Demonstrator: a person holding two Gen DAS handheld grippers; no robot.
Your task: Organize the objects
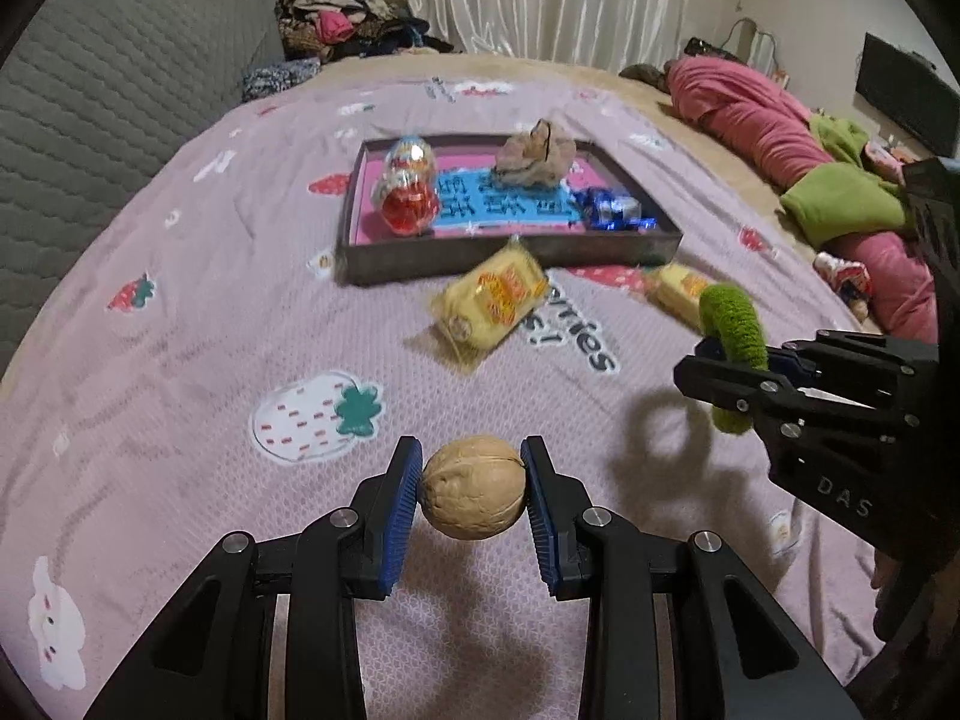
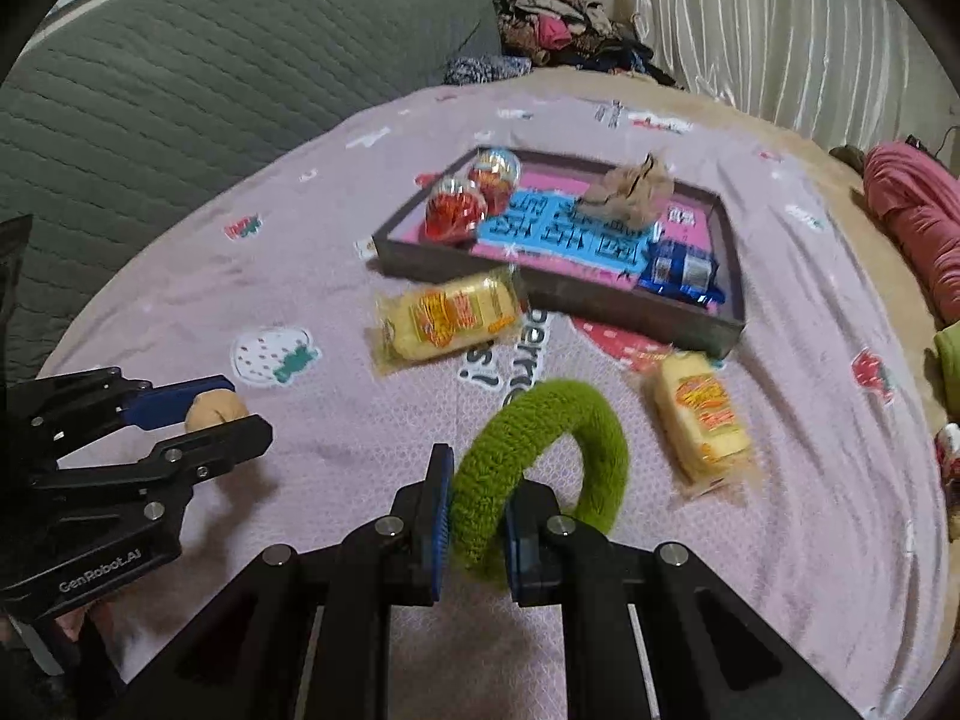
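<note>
Left gripper [image 1: 471,495] is clamped on a walnut [image 1: 473,487], right gripper [image 2: 474,519] on a green ring [image 2: 540,468]; both are judged in carry, release into the tray [image 1: 510,255] ahead being called for next

Bed [image 1: 180,372] covered by pink sheet with strawberry prints and lettering. Dark shallow tray [image 1: 516,252] lies on sheet near middle. Yellow snack packet [image 1: 492,306] on sheet just in front of tray's near wall; second yellow snack packet [image 2: 702,420] on sheet off tray's near corner, apart from first. Heap of clothes [image 1: 354,24] at far end. Pink and green bedding [image 1: 798,150] along one side.
</note>
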